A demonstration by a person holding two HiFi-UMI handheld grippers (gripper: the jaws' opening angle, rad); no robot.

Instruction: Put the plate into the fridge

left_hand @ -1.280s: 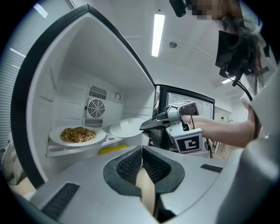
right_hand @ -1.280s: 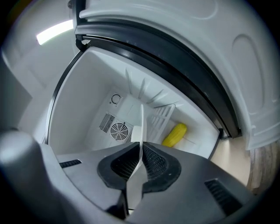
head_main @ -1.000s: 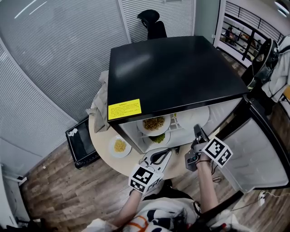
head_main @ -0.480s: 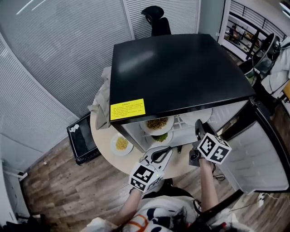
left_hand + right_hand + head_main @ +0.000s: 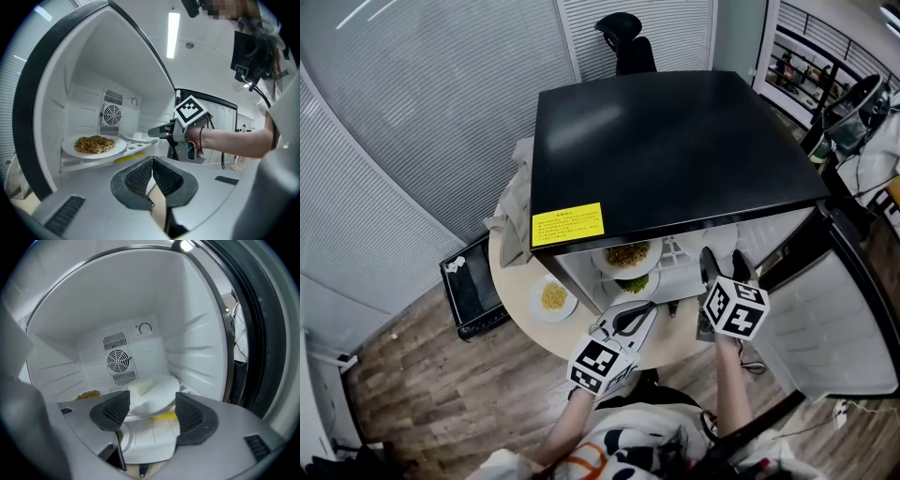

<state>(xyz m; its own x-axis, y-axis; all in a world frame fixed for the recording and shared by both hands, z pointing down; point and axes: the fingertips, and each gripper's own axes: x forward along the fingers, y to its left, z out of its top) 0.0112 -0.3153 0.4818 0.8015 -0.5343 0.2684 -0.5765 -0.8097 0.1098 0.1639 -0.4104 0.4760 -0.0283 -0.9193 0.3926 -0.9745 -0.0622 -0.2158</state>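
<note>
From the head view, the right claw [image 5: 724,259] is hanging at the mouth of the open fridge [image 5: 675,141], on the right side of the shelf. Its fingers are spreading, where a second ago they were pinched together. The left claw [image 5: 645,311] is hovering nearer, over the round table [image 5: 514,281].

In the left gripper view, the left claw [image 5: 151,171] is sitting with its jaws pressed together on nothing. A plate of noodles [image 5: 93,145] is resting on the shelf's left side.

In the right gripper view, the right claw [image 5: 151,411] is opening wide. The white plate [image 5: 159,391] with a pale block [image 5: 140,386] is lying on the shelf [image 5: 150,432] beyond the pads, touching neither. The plate looks delivered, so I'd judge only backing out and shutting the door remain.
</note>
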